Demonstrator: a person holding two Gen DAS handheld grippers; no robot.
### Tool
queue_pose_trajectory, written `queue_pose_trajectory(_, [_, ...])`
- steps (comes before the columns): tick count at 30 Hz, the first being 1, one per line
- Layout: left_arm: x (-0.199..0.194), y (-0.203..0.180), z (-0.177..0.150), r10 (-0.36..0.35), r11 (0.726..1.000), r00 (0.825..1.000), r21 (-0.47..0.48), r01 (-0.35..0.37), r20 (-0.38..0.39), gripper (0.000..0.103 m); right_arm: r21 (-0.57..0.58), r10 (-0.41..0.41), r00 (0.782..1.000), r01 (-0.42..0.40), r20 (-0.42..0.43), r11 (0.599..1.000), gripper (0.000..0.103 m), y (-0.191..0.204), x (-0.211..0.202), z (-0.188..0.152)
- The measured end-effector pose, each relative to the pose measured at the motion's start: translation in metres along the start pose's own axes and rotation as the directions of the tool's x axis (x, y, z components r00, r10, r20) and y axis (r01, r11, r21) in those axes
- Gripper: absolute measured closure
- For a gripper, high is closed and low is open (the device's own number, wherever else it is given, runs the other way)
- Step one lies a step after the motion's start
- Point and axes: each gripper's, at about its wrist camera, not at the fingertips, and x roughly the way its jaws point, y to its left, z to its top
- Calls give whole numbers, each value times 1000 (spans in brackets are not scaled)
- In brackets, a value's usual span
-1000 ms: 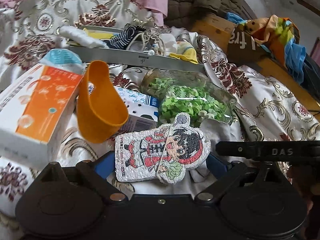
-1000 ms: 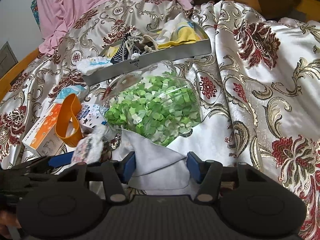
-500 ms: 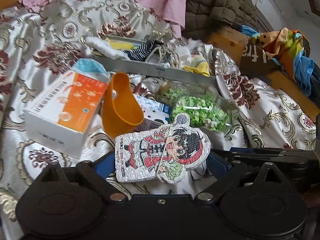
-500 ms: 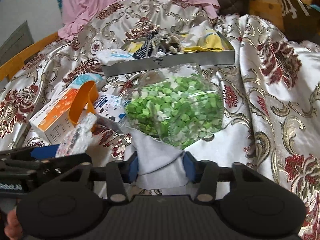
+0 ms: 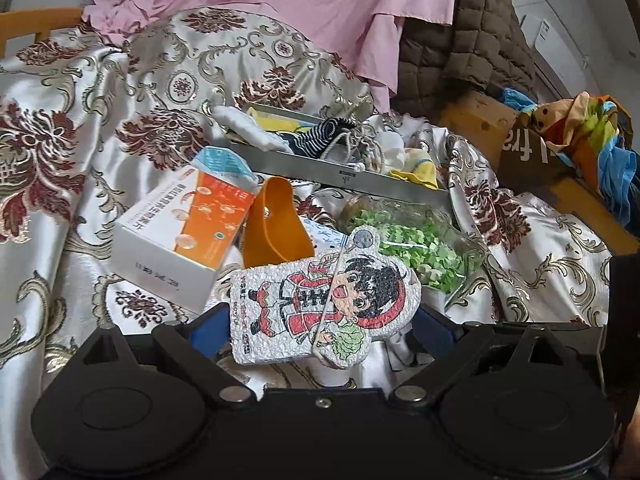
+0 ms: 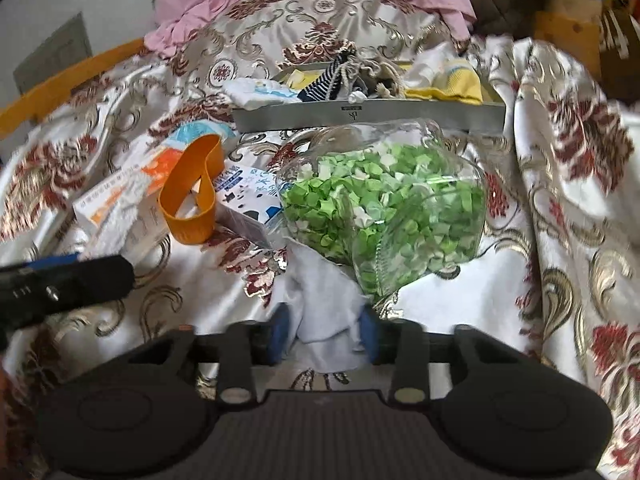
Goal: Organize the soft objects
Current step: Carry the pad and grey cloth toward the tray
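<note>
Clamping a cartoon sponge (image 5: 326, 300), the left gripper (image 5: 320, 322) is held raised over the bedspread (image 5: 80, 184), the sponge pinched between both blue pads. A white cloth (image 6: 326, 308) is bunched between the pads of the right gripper (image 6: 325, 330), whose jaws have just been closing onto it; the cloth's far end lies on the bedspread, touching a clear jar (image 6: 384, 204) of green paper bits. A grey tray (image 6: 368, 114) beyond the jar is filled with socks and a rope. An orange band (image 6: 192, 196) and an orange-white box (image 5: 180, 236) lie left of the jar.
</note>
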Motion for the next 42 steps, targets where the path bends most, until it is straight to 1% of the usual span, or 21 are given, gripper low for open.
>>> queue_pose_trajectory(1, [-2,0,-1,4,1000,1000,-2,-4,4,7,-6,-6,1000,6,4,1000,81,1,-1,0])
queue_pose_trajectory(2, [-4,0,-1,8,1000,1000,-5,-8,9,8,-6,-7,1000,7,10,1000,87,1,-2,-1])
queue_pose_trajectory(3, [-5,0,-1,11,1000,1000,-5,-11,14,8,-6,-8,1000,8,16,1000,90,2,-3,-1])
queue_pose_trajectory(5, [-9,0,-1,15,1000,999,-4,-15,28,8,-5,-9,999,9,45,1000,91,2,-10,-1])
queue_pose_trajectory(10, [-14,-2,0,17,1000,998,12,-18,58,7,-1,18,991,-18,134,1000,91,4,-29,3])
queue_pose_trajectory(17, [-16,-2,5,22,1000,996,6,-22,84,7,18,32,978,-37,204,999,91,4,-42,7])
queue_pose_trajectory(24, [-20,-3,21,26,1000,989,6,-27,147,7,42,48,954,-63,295,997,91,1,-60,10])
queue_pose_trajectory(29, [-16,-5,41,33,999,987,12,-35,159,7,58,46,940,-70,339,996,91,-1,-69,17])
queue_pose_trajectory(34, [-2,-5,70,28,999,984,23,-32,175,7,64,52,927,-81,371,995,91,-4,-71,36])
queue_pose_trajectory(39, [25,-3,107,18,996,982,79,-33,189,7,20,69,934,-81,350,997,91,-3,-52,67])
queue_pose_trajectory(42, [46,5,132,14,996,982,84,-31,187,7,-4,81,941,-85,329,996,91,-3,-34,91])
